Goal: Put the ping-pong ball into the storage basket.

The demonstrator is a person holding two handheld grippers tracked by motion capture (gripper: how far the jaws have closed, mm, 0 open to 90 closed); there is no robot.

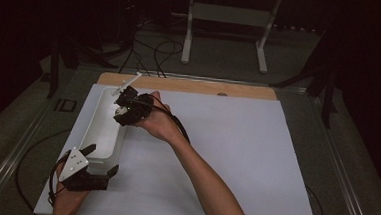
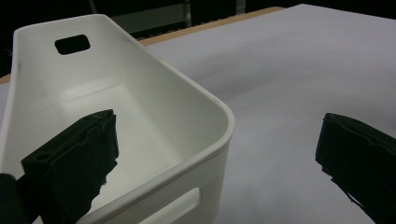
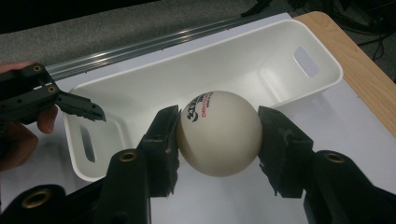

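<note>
Celluloid-light and hard, the white table-tennis ball point(image 3: 218, 133) looked to us like a thing that would weigh almost nothing, resist a gentle squeeze, and slip or pop out if pinched off-centre. We judged the best hold to be across its widest line, one pad on each side, and that was how it sat in the right gripper view: the right gripper point(image 3: 218, 140) had its fingers point(image 3: 163, 140) closed onto the ball from both flanks, printed lettering facing up, with the ball held above the near long rim of the white bin point(image 3: 322, 56) and clear of the worktop point(image 3: 355, 116). In the high view we saw that gripper point(image 1: 128, 107) over the far part of the bin point(image 1: 104, 132), which lay along the left side of the white sheet.

We found the left gripper point(image 1: 97, 159) at the bin's near end. Its fingers point(image 2: 74, 158) stood wide apart, one inside the bin against or just beside the inner wall, the other well outside over the worktop point(image 2: 289, 93), so they straddled the near corner wall without clamping it. Whether the inner finger actually touched the plastic we could not tell. The bin itself seemed stiff, smooth and light, likely to slide if nudged; its interior held nothing we could see.
</note>
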